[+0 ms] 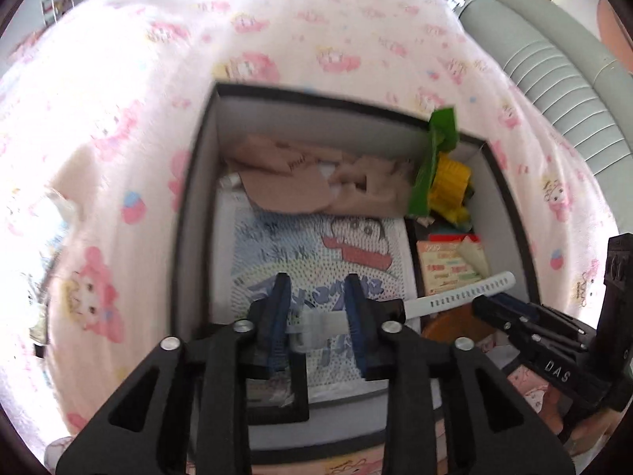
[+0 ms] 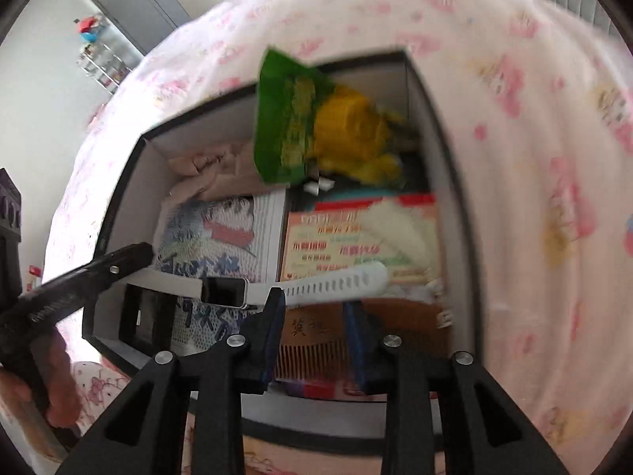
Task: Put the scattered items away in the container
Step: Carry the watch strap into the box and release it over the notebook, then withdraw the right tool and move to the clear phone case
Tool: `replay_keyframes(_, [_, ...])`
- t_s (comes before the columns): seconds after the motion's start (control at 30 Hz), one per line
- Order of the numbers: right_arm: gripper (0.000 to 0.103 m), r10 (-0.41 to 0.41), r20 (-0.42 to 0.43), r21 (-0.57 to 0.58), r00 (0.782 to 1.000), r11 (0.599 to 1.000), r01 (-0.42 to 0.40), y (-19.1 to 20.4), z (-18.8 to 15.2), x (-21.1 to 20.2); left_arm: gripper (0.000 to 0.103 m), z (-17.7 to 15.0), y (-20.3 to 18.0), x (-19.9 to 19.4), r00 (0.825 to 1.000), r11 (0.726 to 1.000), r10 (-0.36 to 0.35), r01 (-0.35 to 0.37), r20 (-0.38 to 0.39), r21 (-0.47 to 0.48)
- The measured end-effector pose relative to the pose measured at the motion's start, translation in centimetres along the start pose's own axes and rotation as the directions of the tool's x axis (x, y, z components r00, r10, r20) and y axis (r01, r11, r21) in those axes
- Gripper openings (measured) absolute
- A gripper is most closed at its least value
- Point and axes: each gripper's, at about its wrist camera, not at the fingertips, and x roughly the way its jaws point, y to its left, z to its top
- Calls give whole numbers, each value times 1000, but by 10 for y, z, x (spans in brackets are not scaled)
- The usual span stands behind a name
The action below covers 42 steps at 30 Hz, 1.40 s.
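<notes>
The left gripper (image 1: 316,308) hangs over the near part of the black box (image 1: 190,206), which lies on the bed with the pink cartoon sheet (image 1: 118,138). Its jaws are narrow and they hold one end of a white smartwatch (image 2: 223,291). The dark screen of the watch faces up, and its perforated strap (image 2: 336,283) reaches toward the right side of the box, above the things inside. The right gripper (image 2: 314,306) is just beside this strap, over the near right corner of the box. Its jaws stand apart and hold nothing.

Inside the box, a patterned cloth with a cartoon face (image 1: 316,253) covers the left part. Crumpled beige paper (image 1: 292,182) lies along the far wall. A green packet (image 2: 285,118) and a yellow toy (image 2: 348,126) sit in the far right corner. A printed card (image 2: 356,241) and a wooden comb (image 2: 312,340) lie on the right side.
</notes>
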Motion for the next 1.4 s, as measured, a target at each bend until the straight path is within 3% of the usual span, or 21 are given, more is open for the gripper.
replay_keyframes(0.13, [30, -33, 125, -16, 992, 999, 36, 5, 1, -28, 30, -5, -1, -17, 999, 999, -34, 34, 26, 7])
replay_keyframes(0.27, [30, -26, 191, -64, 981, 997, 39, 17, 1, -35, 30, -13, -21, 2, 994, 993, -86, 91, -70, 70])
replay_keyframes(0.37, [30, -64, 140, -130, 988, 988, 83, 28, -2, -18, 28, -19, -36, 34, 977, 991, -83, 101, -196, 87])
replay_keyframes(0.5, [30, -97, 52, -129, 994, 986, 103, 25, -3, 7, 27, -21, -37, 58, 964, 994, -27, 53, -264, 95])
replay_keyframes(0.6, [30, -120, 40, -124, 992, 984, 124, 25, -3, 13, 27, -14, -30, 66, 956, 995, -51, 72, -290, 63])
replay_keyframes(0.7, [30, -112, 20, -109, 994, 988, 113, 22, -1, 18, 27, -3, -24, 62, 963, 996, -65, 80, -260, 47])
replay_keyframes(0.83, [30, -109, 57, -111, 992, 987, 114, 21, 2, 15, 27, -1, -24, 44, 972, 991, -110, 124, -207, 54])
replay_keyframes(0.93, [30, -92, 74, -98, 993, 990, 99, 21, 6, 14, 27, 0, -22, 41, 982, 994, -73, 85, -174, 67])
replay_keyframes(1.07, [30, -65, 44, -81, 997, 994, 68, 23, 17, 27, 27, 2, -14, 56, 976, 996, -85, 90, -202, 12])
replay_keyframes(1.17, [30, -62, -32, -66, 998, 996, 60, 23, 16, 42, 27, -3, -13, 63, 968, 997, -68, 74, -241, 15])
replay_keyframes(1.23, [30, -65, -33, -76, 997, 995, 62, 24, 13, 41, 27, -8, -11, 61, 964, 996, -85, 91, -251, 11])
replay_keyframes(1.3, [30, -68, -36, -68, 997, 996, 65, 23, 11, 37, 27, -11, -6, 53, 966, 993, -117, 119, -231, -5])
replay_keyframes(1.4, [30, -63, 5, -63, 998, 996, 64, 26, 6, 26, 27, -18, -3, 31, 982, 994, -110, 113, -152, 13])
